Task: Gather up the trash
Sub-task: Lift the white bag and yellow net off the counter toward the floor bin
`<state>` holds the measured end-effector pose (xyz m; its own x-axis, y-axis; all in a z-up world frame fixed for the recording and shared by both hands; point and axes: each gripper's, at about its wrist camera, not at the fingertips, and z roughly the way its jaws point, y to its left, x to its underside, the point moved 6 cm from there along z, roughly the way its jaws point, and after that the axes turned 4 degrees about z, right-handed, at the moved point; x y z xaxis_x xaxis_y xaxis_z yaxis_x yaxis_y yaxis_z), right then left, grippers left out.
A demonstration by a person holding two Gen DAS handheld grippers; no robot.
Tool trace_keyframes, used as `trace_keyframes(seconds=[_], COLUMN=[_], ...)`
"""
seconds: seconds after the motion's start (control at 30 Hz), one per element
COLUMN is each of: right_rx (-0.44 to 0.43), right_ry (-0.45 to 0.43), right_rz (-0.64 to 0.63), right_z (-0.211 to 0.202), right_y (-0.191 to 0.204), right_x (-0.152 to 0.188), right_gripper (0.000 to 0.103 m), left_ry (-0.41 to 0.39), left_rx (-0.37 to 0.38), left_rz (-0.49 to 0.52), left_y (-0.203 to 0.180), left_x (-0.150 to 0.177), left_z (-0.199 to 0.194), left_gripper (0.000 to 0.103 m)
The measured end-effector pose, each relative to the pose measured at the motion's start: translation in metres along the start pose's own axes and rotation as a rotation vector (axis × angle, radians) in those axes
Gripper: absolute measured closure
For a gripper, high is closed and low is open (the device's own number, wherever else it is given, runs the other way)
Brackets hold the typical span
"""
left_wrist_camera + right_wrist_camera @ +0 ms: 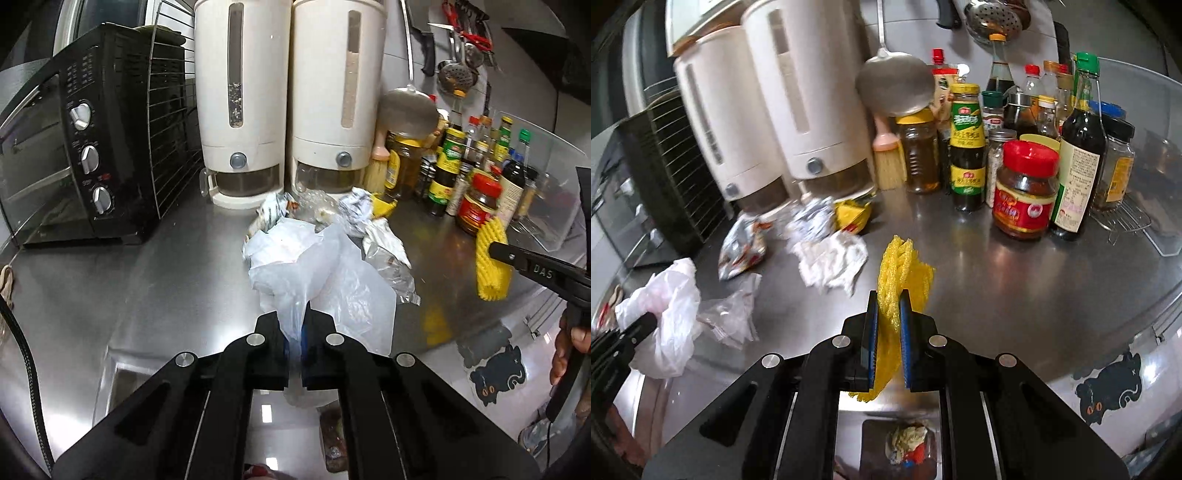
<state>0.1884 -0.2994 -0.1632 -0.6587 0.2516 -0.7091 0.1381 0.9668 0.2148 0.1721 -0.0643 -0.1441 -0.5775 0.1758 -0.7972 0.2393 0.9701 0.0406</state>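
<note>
My left gripper [295, 317] is shut on a white plastic bag [332, 280] and holds it over the steel counter; the bag and gripper also show at the left of the right wrist view [665, 306]. My right gripper [888, 299] is shut on a yellow foam net [901, 273], seen from the left wrist view at the right [491, 258]. Loose trash lies on the counter: a crumpled white paper towel [831, 262], a foil snack wrapper [742, 247], crumpled foil [812, 218], a yellow packet [853, 214] and a clear plastic bag [731, 314].
Two white grain dispensers [288, 99] stand at the back, a black toaster oven [70, 147] at the left. Several sauce bottles and jars [1027, 184] crowd the right. A bin opening with trash [908, 439] lies below the counter's front edge.
</note>
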Motion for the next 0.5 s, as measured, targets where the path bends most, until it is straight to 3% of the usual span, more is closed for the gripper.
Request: trace_keyframes(seconds=[0.33,0.5], right_rx=[-0.061,-0.088], right_ry=[0.063,0.061], right_rz=[-0.047,-0.063], right_z=[0.0,0.0], right_y=[0.03,0.047], right_x=[0.049,0.052], right_gripper=[0.091,0.091], left_ry=[0.082,0.128], left_rx=[-0.089,-0.154], left_rz=[0.011,0.028], left_y=[0.006,0.014], left_x=[0.044,0.059], left_z=[0.016,0.022], left_gripper=[0.1,0.1])
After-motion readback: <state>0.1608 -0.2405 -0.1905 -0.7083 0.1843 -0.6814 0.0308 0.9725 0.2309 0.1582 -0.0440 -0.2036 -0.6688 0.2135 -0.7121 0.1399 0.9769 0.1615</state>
